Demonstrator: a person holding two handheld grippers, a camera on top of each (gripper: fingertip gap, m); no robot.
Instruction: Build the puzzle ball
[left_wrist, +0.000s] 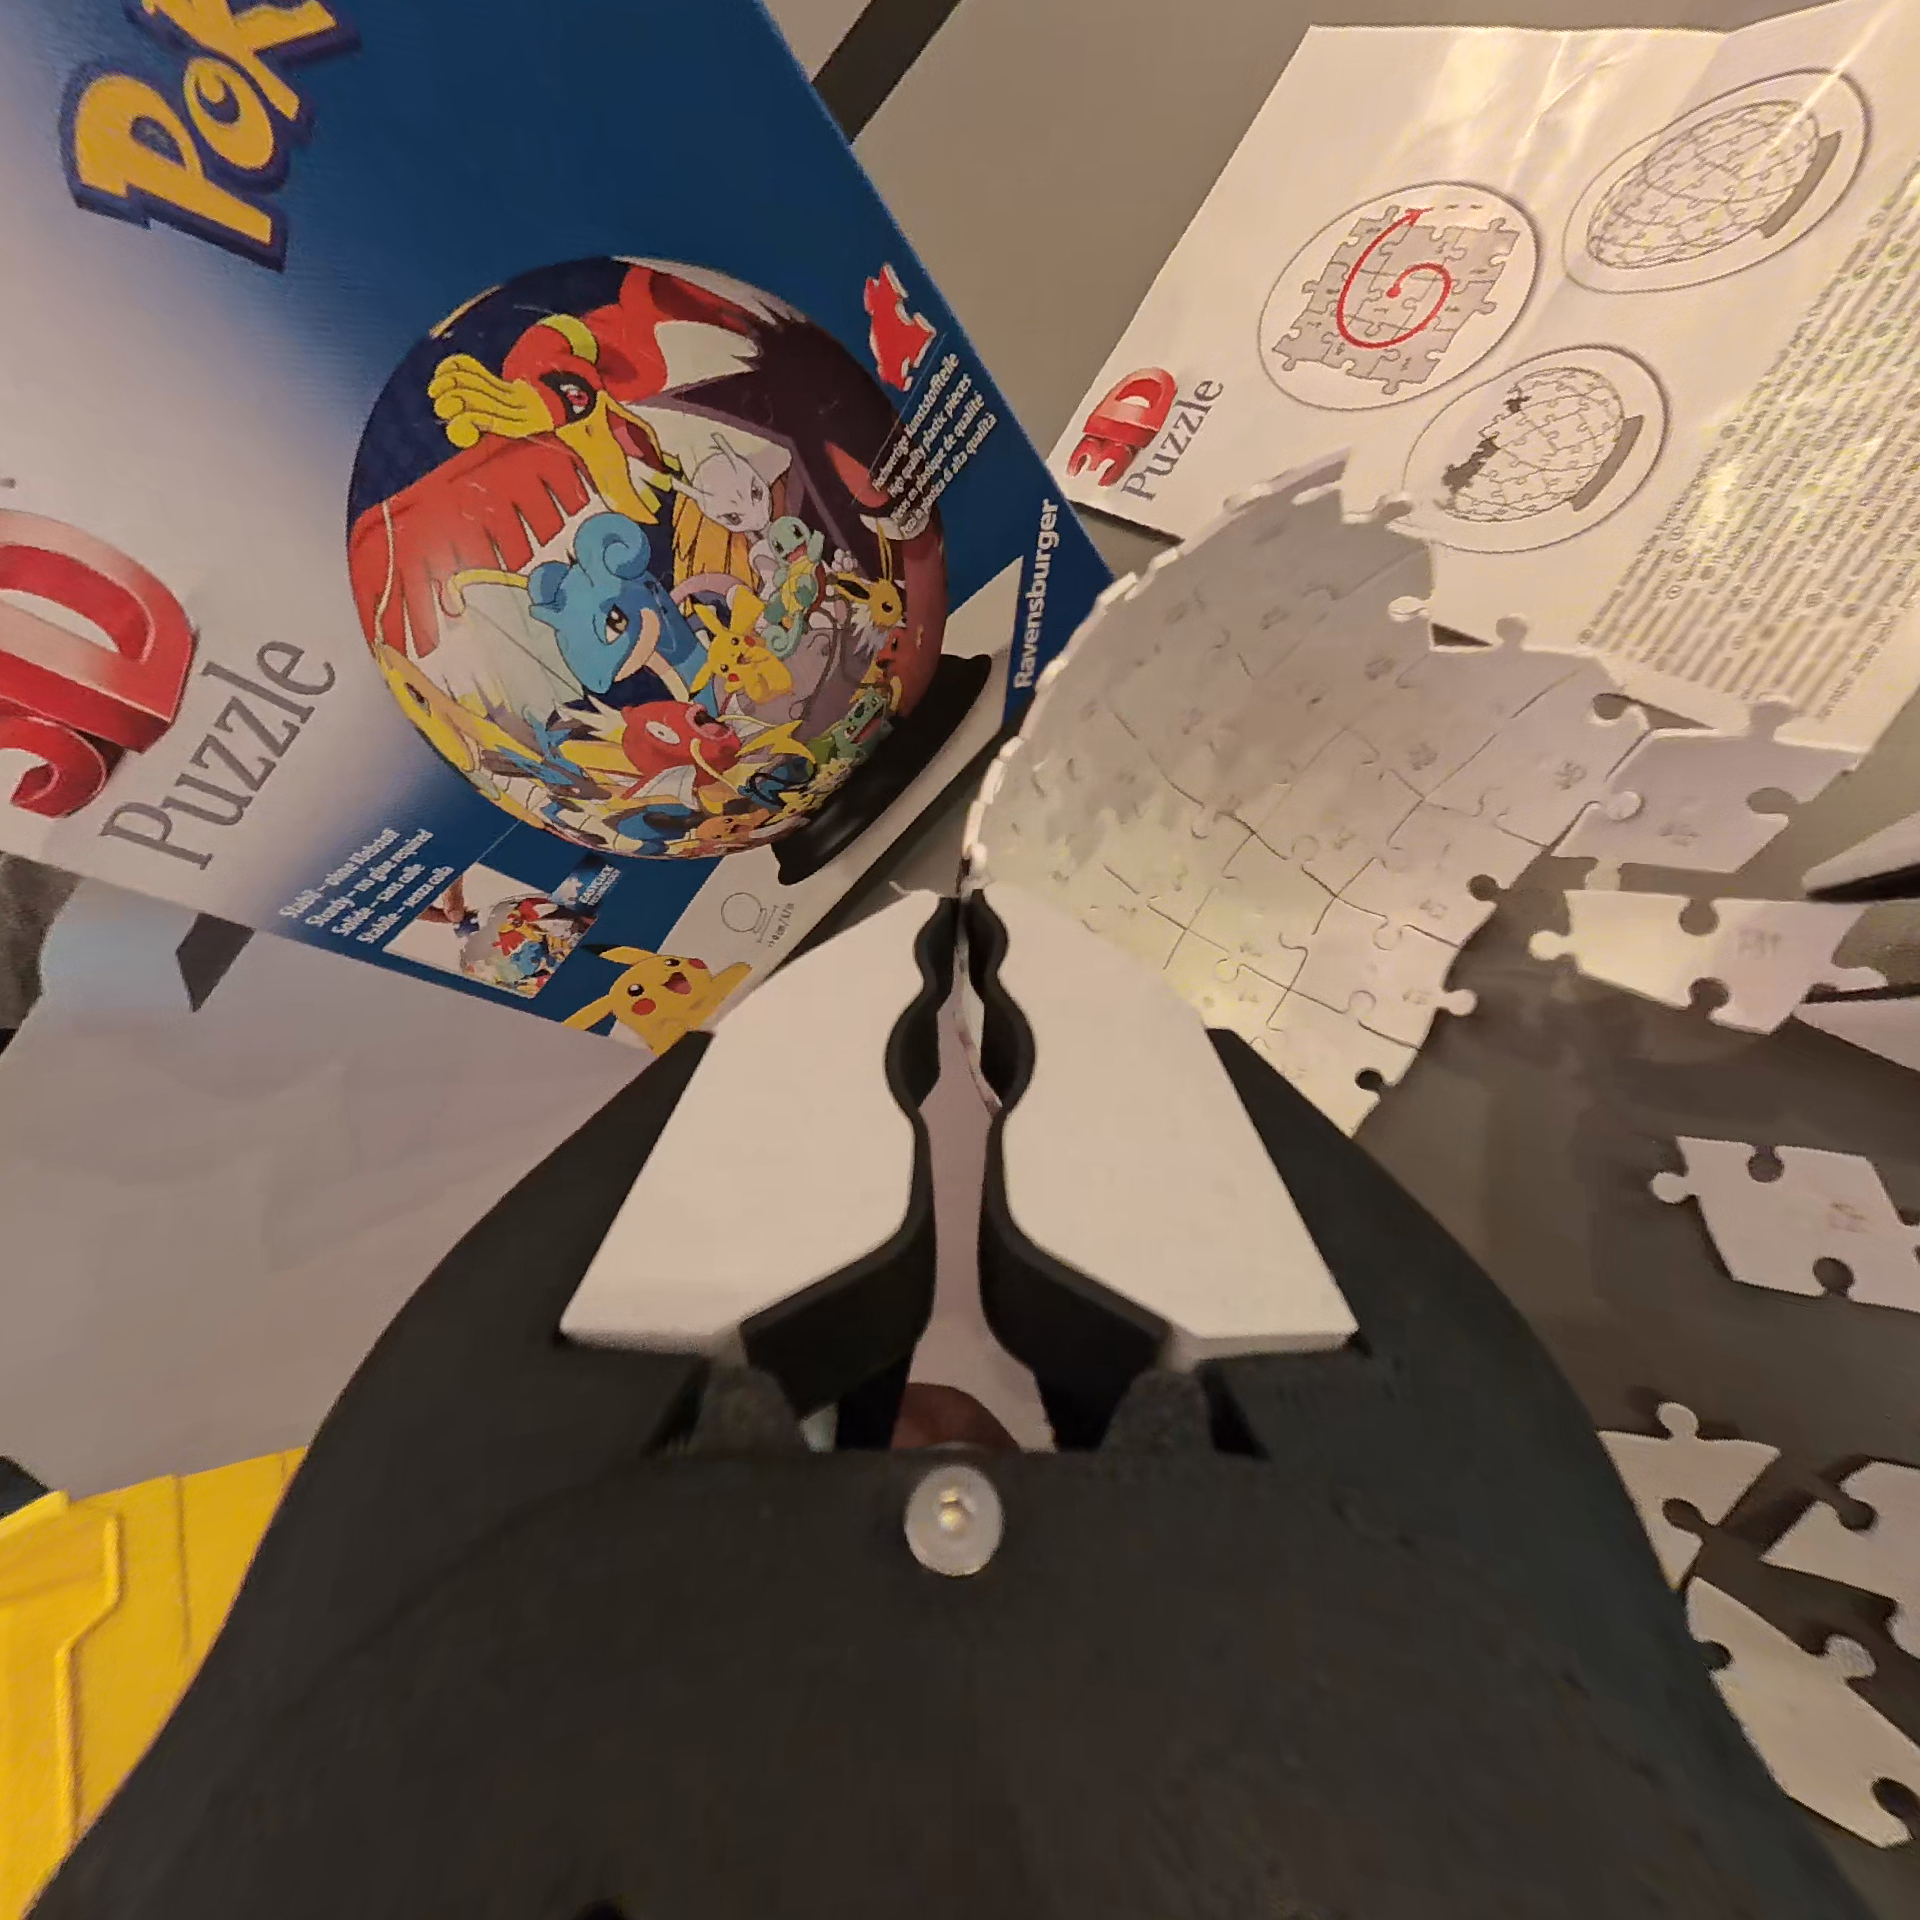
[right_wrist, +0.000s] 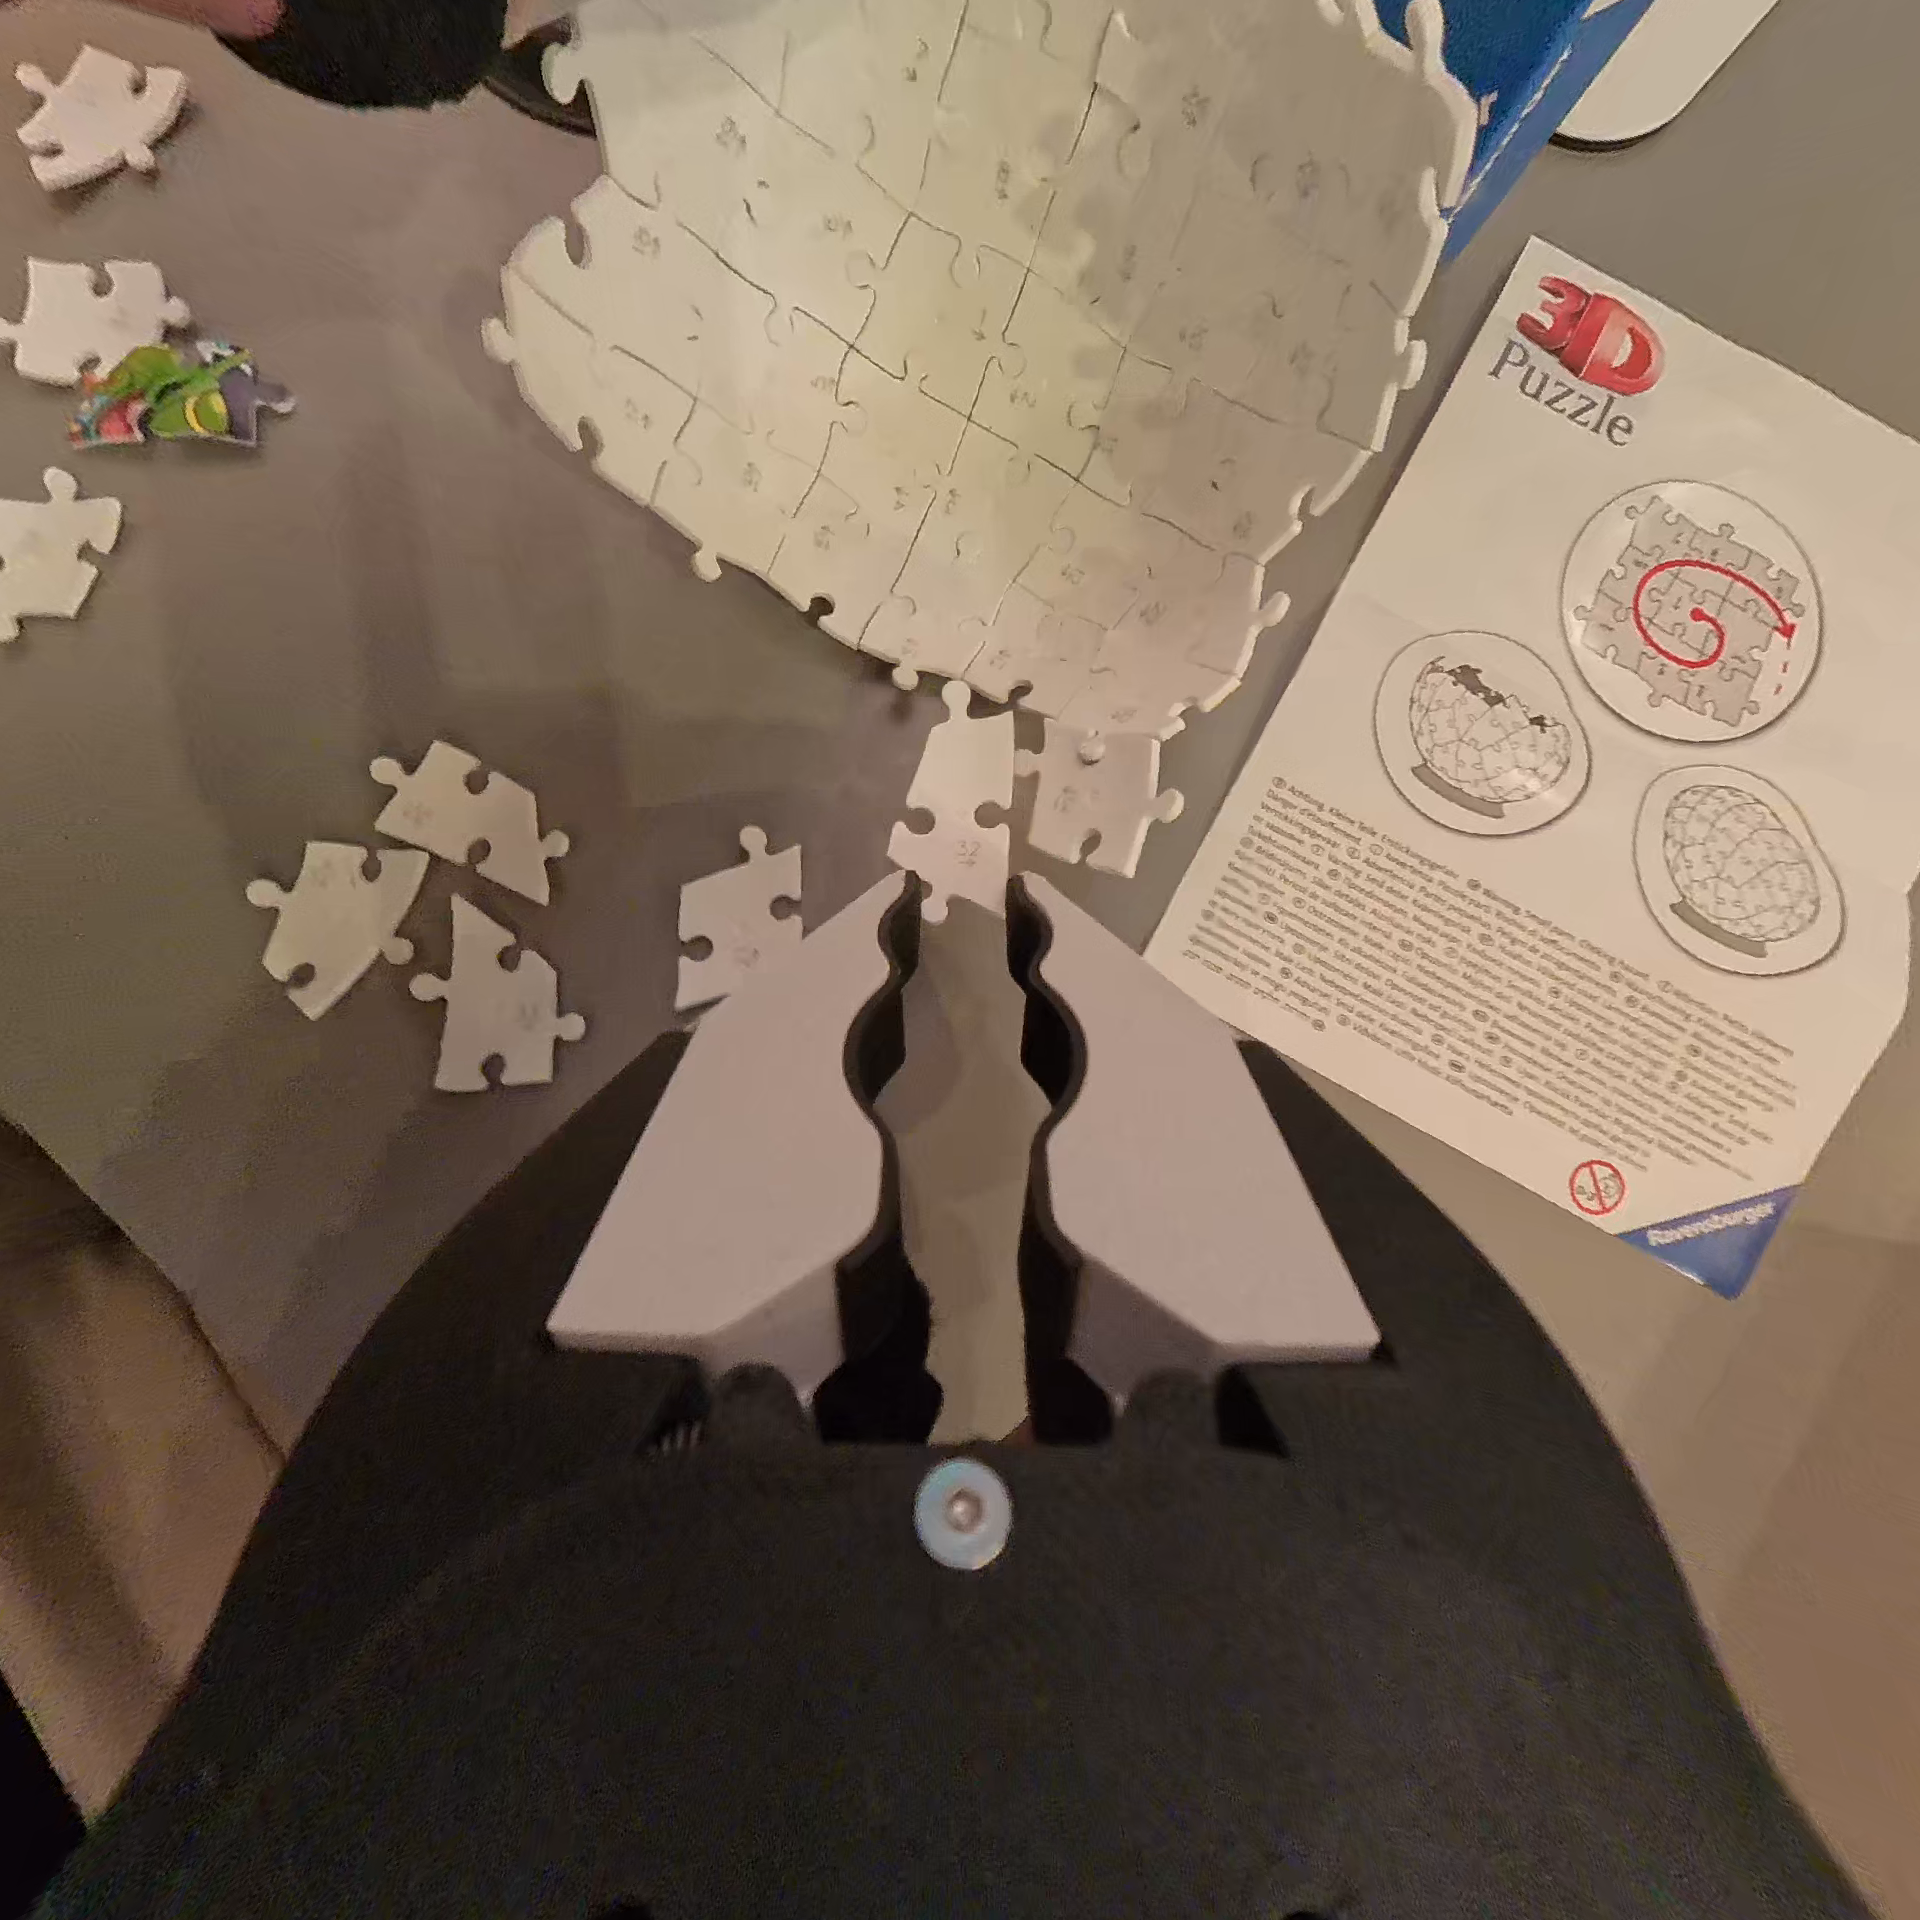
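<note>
Left wrist view: the left gripper (left_wrist: 961, 914) is seen with fingers nearly closed, pinching the rim of the curved puzzle shell (left_wrist: 1247, 790), which extends toward 2 o'clock. The puzzle box (left_wrist: 499, 436) is recorded at 10 o'clock, the instruction sheet (left_wrist: 1558, 312) at 1 o'clock, and loose pieces (left_wrist: 1818, 1236) at 4 o'clock on the grey table (left_wrist: 1455, 1299).

Right wrist view: a single white piece (right_wrist: 961, 821) is held by its lower edge between the narrowly set fingers of the right gripper (right_wrist: 964, 894), its upper tab presented at the shell's lower rim at 12 o'clock.

Progress: roughly a bowl-shaped portion is judged assembled; a good part of the ball is left, with several pieces (right_wrist: 457, 904) unplaced at 9 o'clock, one (right_wrist: 177, 400) lying printed-side up.

Obscured: whether the held piece is already seated cannot be told; the shell's outer face is hidden, and its top edge is cut off.
</note>
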